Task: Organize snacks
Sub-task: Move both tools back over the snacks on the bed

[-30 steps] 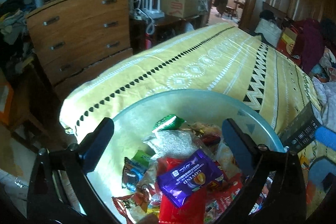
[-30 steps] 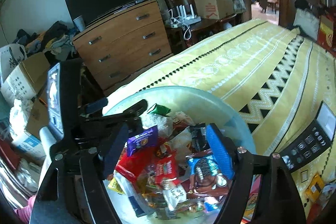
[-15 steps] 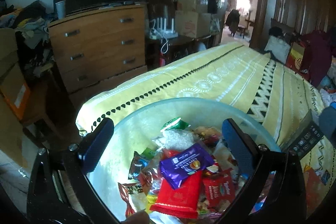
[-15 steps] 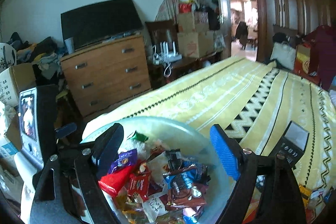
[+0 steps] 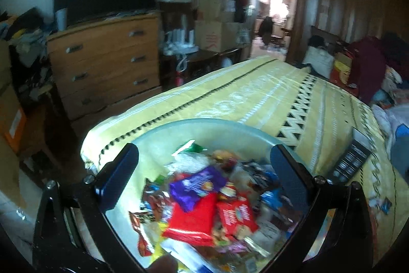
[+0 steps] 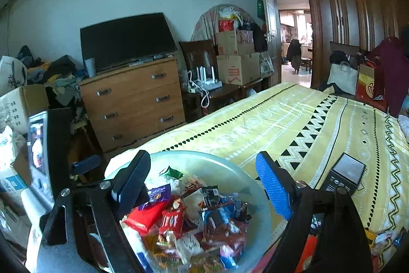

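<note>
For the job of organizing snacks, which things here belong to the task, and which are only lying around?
Belongs to the job:
- bowl on the bed
- snack packets piled in it, such as the purple packet and the red packet
- left gripper and right gripper, both open, holding nothing

Just lying about:
- black device with buttons on the yellow bedspread
- dresser
- television
- cardboard boxes

Honestly nothing's readable here: the snack wrappers (image 6: pixel 179 221) are blurred, and the print on the cardboard box (image 6: pixel 14 104) is too small to read.
</note>
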Available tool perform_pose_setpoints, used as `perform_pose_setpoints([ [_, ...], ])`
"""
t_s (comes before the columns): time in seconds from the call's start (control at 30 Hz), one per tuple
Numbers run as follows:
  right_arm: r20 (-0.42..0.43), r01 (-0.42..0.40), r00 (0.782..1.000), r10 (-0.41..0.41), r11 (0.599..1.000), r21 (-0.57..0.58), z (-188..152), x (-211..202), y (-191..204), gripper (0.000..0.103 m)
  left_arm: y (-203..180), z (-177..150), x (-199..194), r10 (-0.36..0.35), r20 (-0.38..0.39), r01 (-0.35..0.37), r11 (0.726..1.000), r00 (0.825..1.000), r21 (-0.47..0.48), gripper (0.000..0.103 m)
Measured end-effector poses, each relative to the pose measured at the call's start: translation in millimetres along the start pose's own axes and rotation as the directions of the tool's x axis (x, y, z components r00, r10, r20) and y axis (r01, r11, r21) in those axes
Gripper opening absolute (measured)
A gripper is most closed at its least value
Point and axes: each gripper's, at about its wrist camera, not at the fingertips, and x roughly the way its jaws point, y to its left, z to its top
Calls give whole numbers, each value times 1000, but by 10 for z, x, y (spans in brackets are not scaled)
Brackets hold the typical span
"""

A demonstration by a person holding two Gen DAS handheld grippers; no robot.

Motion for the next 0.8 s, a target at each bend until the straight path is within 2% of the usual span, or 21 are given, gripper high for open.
perform_pose_setpoints([
  [0.1,26,42,999,-41,999,-19,-248,-381,-128,87,-242,-85,-186,-77,44,74,995,996,64,103],
  [0.23,8,145,989,-145,989,16,-792,-977,-495,88,-717,-212,-478,-213,60,199,963,975,184,103],
  [0.3,-27,207,978,-206,976,61,-1136,-1316,-745,88,-1032,-292,-695,-316,52,294,922,948,251,103],
  [0.37,-72,272,961,-266,957,97,-1433,-1591,-970,88,-1357,-386,-902,-409,20,382,870,912,312,103],
  [0.47,-165,372,923,-347,915,154,-1889,-1994,-1339,88,-1945,-663,-1191,-546,-106,540,747,831,387,103],
  [0.53,-226,437,892,-392,875,206,-2170,-2257,-1597,88,-2396,-935,-1256,-611,-236,649,651,755,394,103],
  [0.57,-252,464,878,-406,852,243,-2300,-2394,-1733,88,-2566,-1044,-1211,-625,-300,691,617,721,376,103],
  [0.6,-270,483,869,-415,830,279,-2410,-2522,-1862,88,-2827,-1221,-1089,-623,-391,735,583,678,346,103],
  [0.63,-280,496,862,-422,815,300,-2487,-2615,-1940,88,-3001,-1338,-982,-607,-444,750,575,659,327,103],
  [0.67,-289,511,855,-431,797,322,-2564,-2725,-2038,88,-3250,-1513,-766,-578,-520,765,579,629,282,102],
  [0.7,-290,519,851,-437,784,341,-2619,-2815,-2131,88,-3391,-1611,-620,-560,-563,770,589,608,246,101],
  [0.73,-289,524,849,-442,773,358,-2675,-2918,-2205,88,-3568,-1733,-385,-541,-620,774,607,569,181,94],
  [0.77,-289,528,847,-445,763,372,-2710,-2986,-2293,88,-3743,-1847,-169,-517,-664,765,631,540,132,91],
  [0.8,-290,530,847,-445,754,388,-2760,-3068,-2366,88,-3859,-1946,-35,-498,-689,755,647,526,109,87],
])
